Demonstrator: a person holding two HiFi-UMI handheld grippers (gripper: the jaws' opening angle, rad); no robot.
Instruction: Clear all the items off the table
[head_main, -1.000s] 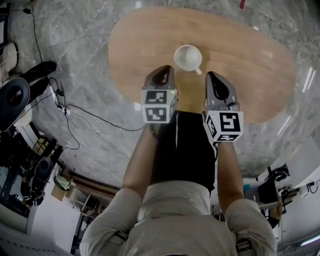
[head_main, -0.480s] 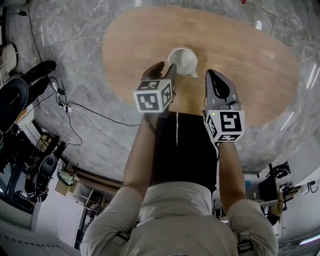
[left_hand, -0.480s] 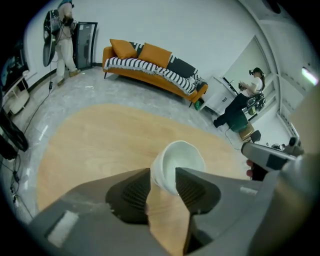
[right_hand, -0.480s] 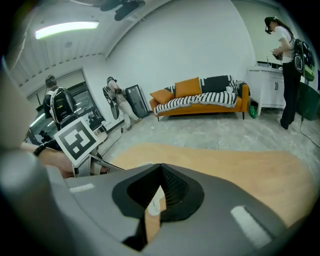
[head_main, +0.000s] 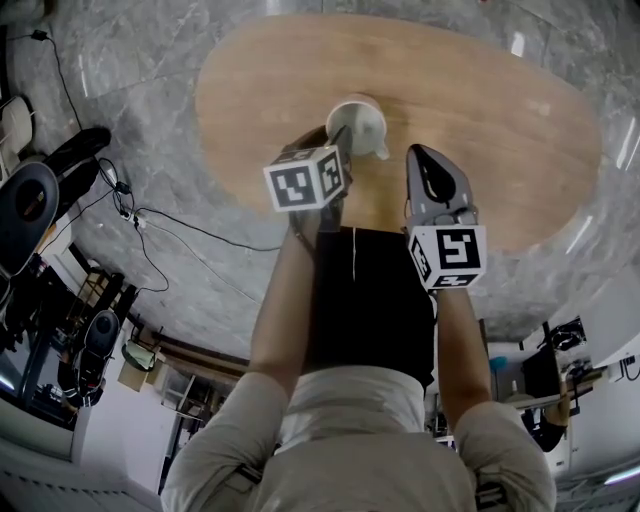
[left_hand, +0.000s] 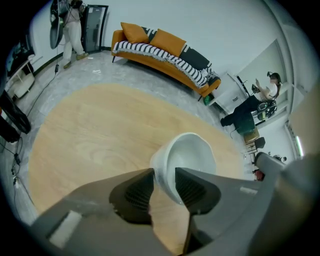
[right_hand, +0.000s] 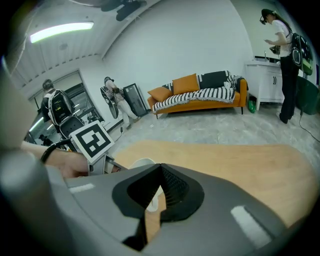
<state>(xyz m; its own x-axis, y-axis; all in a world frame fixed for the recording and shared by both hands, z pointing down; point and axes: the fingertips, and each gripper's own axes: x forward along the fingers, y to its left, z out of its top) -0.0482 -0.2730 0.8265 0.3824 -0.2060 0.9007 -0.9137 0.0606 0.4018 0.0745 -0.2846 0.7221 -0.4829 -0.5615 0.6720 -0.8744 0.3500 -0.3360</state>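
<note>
Cup (head_main: 358, 125) stands upright on the worktop (head_main: 480, 110), left of its middle. Your left fingers (left_hand: 136, 192) have just opened wide and straddle its near wall, not gripping it. Your right fingers (right_hand: 175, 187) are closed together and empty, hovering just right of the cup.

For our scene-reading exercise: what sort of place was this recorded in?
Probably a lounge-style room used for recording: an orange sofa, a wooden table on a marble floor, and a person wearing a headset and backpack.
</note>
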